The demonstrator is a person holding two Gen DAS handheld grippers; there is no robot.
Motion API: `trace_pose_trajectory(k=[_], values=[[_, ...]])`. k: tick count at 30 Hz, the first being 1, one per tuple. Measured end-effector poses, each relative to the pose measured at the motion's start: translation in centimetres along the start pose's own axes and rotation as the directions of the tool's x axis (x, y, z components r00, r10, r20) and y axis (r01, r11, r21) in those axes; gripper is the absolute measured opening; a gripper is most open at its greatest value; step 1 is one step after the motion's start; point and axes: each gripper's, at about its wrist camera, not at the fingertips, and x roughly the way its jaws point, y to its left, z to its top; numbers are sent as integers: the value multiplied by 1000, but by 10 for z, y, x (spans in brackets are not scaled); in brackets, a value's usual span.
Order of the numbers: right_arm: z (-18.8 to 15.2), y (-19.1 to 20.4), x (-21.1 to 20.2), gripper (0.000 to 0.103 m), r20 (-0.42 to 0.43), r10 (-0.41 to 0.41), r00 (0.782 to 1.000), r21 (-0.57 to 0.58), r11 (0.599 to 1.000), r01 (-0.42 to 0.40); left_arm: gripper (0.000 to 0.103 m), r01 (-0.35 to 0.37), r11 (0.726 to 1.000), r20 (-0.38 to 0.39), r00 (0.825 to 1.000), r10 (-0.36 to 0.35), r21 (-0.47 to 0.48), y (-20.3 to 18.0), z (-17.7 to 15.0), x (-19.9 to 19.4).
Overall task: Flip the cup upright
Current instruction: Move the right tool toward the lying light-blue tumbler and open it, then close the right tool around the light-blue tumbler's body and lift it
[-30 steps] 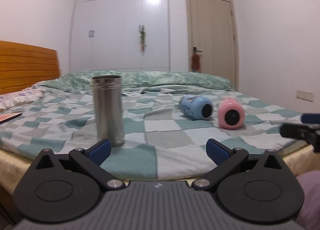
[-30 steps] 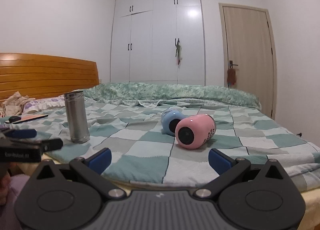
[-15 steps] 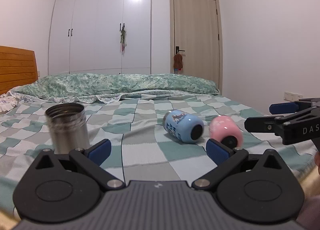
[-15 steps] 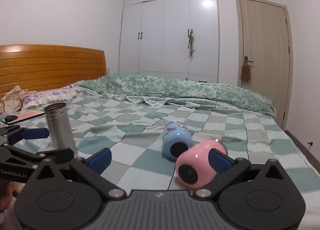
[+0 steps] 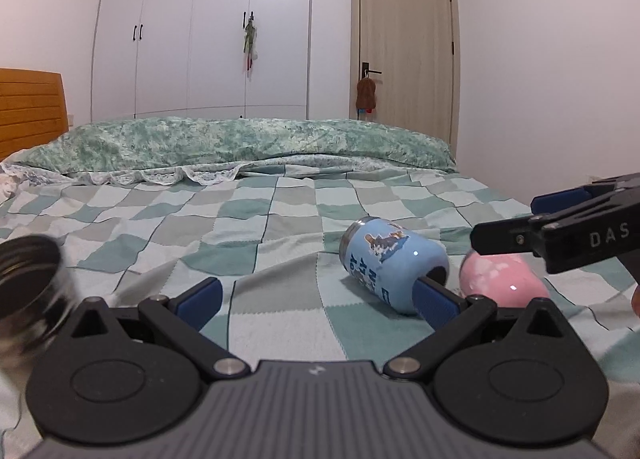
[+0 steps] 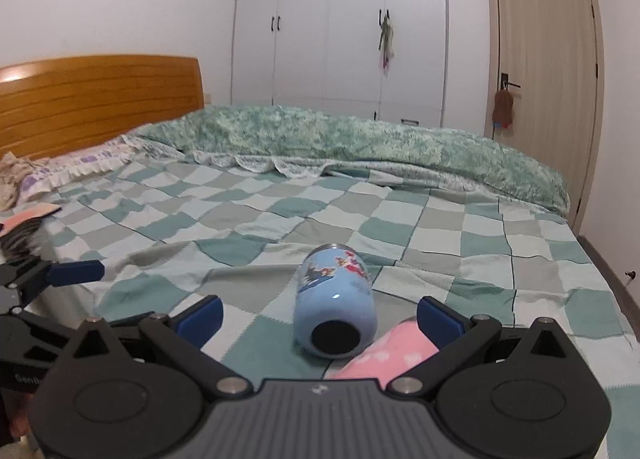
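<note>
light blue cartoon-printed cup: laid on its side on the green-and-white checked bed, dark mouth turned toward the cameras. pink cup: on its side, just beside it. steel cylindrical flask: blurred, seen at left. left tool: spread wide, nothing held. right tool: spread wide, nothing held.

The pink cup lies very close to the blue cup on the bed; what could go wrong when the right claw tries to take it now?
1. The pink cup lies on its side right beside the blue cup; the open right claw may bump the blue one and roll it.
2. The quilt is soft and wrinkled, so an upright cup may tip.
3. The steel cup stands close to the left claw and may be knocked.
</note>
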Motion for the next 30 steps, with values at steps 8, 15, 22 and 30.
trace_pose_trajectory(k=[8,15,22,30], values=[[17,-17,52,103,-116,-21,993,22,999,24,103,-31,999,-35,999,31,-13,-3,8,48],[23,-23,97,103,-216,-29,976,6,1000,31,103,-41,999,-80,996,40,-13,-3,9,78],[30,-28,143,103,-299,19,954,54,999,-3,103,-77,997,-128,989,75,-9,6,8,107],[39,-20,175,94,-383,47,923,58,998,-27,103,-86,996,-157,984,83,-13,15,2,125]])
